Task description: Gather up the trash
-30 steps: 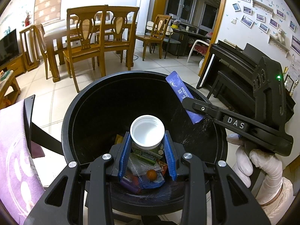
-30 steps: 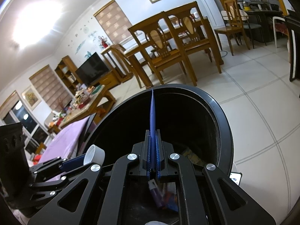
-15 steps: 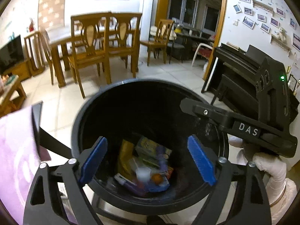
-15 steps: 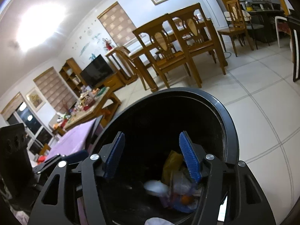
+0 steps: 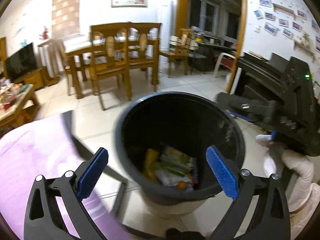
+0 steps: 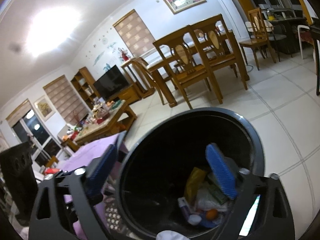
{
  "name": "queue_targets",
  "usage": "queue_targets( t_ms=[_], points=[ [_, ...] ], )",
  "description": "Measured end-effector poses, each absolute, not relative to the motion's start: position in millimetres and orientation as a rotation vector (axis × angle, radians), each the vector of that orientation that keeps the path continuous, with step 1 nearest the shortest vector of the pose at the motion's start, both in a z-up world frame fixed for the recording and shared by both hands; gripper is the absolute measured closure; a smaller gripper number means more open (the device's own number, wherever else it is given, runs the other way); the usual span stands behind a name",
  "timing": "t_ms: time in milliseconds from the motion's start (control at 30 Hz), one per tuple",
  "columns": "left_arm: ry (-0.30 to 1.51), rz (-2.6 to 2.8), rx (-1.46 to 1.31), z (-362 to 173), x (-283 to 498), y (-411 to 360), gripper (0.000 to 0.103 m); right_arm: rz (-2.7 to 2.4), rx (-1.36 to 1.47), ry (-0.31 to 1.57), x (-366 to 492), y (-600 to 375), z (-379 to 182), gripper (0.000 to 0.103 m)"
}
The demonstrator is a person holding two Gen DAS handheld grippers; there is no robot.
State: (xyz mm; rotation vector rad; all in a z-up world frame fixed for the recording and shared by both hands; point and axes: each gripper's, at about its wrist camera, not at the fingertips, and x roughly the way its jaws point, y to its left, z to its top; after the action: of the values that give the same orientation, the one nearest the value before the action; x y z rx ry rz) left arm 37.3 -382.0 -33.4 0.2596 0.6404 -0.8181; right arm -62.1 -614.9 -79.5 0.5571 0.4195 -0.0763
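A black round trash bin (image 5: 236,140) stands on the tiled floor, also in the right wrist view (image 6: 258,140). Wrappers, a yellow packet (image 5: 150,160), a small orange ball (image 5: 182,185) and a white cup (image 6: 195,219) lie at its bottom. My left gripper (image 5: 158,172) is open and empty, above the bin's near rim. My right gripper (image 6: 162,172) is open and empty over the bin's left rim. It also shows in the left wrist view (image 5: 260,110) at the bin's right side, held by a white-gloved hand.
A purple cloth-covered seat (image 5: 36,156) is beside the bin on the left. Wooden dining chairs and table (image 5: 120,60) stand behind. A cluttered coffee table (image 6: 104,120) and TV (image 6: 111,84) are at the left. A black piano (image 5: 266,80) is on the right.
Both grippers opened and dropped their loads, the white cup and the blue packet, into the bin. Both have since pulled back and up from the bin.
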Motion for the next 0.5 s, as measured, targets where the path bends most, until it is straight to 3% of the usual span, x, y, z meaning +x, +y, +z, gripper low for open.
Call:
queue_targets(
  t_ms=[500],
  points=[
    [0.575, -0.462, 0.106, -2.5, 34.9, -188.4, 0.005, 0.086, 0.391, 0.399, -30.3, -451.8, -18.2, 0.005]
  ],
)
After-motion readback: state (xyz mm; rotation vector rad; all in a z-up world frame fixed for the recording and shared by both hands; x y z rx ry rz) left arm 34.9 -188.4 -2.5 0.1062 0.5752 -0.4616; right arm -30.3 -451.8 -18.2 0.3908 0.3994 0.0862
